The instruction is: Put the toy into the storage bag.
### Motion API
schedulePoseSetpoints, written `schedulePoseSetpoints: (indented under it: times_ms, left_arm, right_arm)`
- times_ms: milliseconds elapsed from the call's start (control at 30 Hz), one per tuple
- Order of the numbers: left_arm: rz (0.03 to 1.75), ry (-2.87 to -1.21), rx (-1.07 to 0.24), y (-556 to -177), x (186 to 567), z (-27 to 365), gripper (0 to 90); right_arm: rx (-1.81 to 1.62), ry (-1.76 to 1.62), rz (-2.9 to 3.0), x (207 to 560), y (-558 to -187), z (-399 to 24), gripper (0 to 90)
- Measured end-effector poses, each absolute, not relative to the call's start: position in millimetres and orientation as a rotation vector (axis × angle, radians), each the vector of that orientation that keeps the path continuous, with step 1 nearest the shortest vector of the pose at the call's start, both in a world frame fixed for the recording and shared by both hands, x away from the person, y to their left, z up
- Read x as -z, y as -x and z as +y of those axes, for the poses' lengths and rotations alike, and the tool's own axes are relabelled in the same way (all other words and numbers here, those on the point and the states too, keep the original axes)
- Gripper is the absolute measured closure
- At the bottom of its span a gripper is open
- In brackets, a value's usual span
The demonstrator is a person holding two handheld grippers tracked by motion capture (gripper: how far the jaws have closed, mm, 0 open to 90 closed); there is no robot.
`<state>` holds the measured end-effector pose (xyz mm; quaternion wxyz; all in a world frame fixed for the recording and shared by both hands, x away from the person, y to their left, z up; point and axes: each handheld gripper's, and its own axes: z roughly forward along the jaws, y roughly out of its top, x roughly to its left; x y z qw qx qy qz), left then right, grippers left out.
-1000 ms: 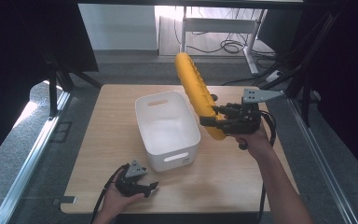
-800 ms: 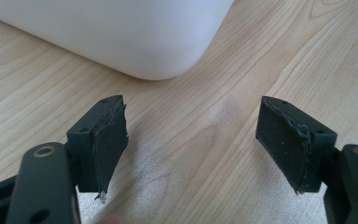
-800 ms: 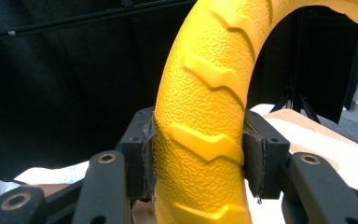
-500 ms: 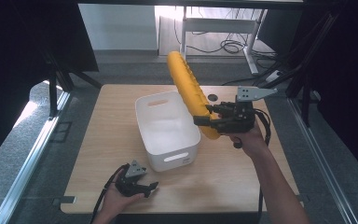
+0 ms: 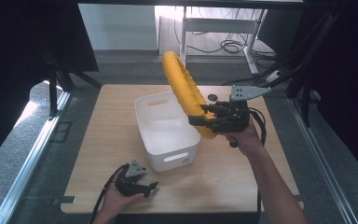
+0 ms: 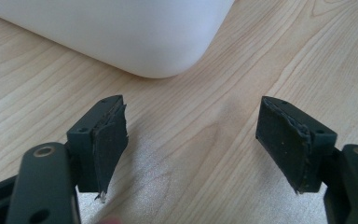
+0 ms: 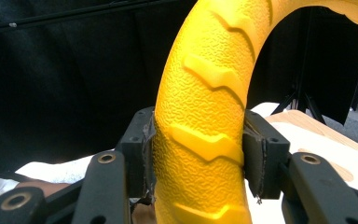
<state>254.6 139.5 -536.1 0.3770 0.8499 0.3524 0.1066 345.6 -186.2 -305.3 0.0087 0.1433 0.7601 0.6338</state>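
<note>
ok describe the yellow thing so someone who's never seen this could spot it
Start at the wooden table and its white bin. Above the bin's right rim, the right gripper clamps a yellow ring held on edge. It alone is bright yellow, with a pebbled surface and raised tread-like ridges.

A white rectangular plastic bin (image 5: 168,130) sits near the middle of the light wooden table (image 5: 242,172). Above its right rim, a yellow ridged rubber ring (image 5: 186,95) hangs tilted, clamped at its lower end by the right gripper (image 5: 204,119), which is to the bin's right. The left gripper (image 5: 142,186) rests on the table before the bin's front left corner, jaws apart.
</note>
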Motion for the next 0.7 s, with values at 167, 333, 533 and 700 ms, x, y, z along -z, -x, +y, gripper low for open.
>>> schedulePoseSetpoints:
  times_ms: [167, 333, 533, 700]
  left_arm:
    - [0.907, -2.169, -0.269, -254, 536, 140, 24.7]
    - [0.908, -2.167, -0.270, -254, 536, 140, 24.7]
    - [0.908, -2.165, -0.269, -254, 535, 140, 24.7]
    - [0.908, -2.165, -0.271, -254, 535, 140, 24.7]
  right_arm:
    - [-1.987, -0.442, 2.376, 304, -346, -182, 51.1]
    - [-1.993, -0.426, 2.381, 302, -345, -177, 51.1]
    - [-1.997, -0.394, 2.393, 300, -343, -169, 51.1]
    - [-1.998, -0.386, 2.402, 302, -344, -162, 51.1]
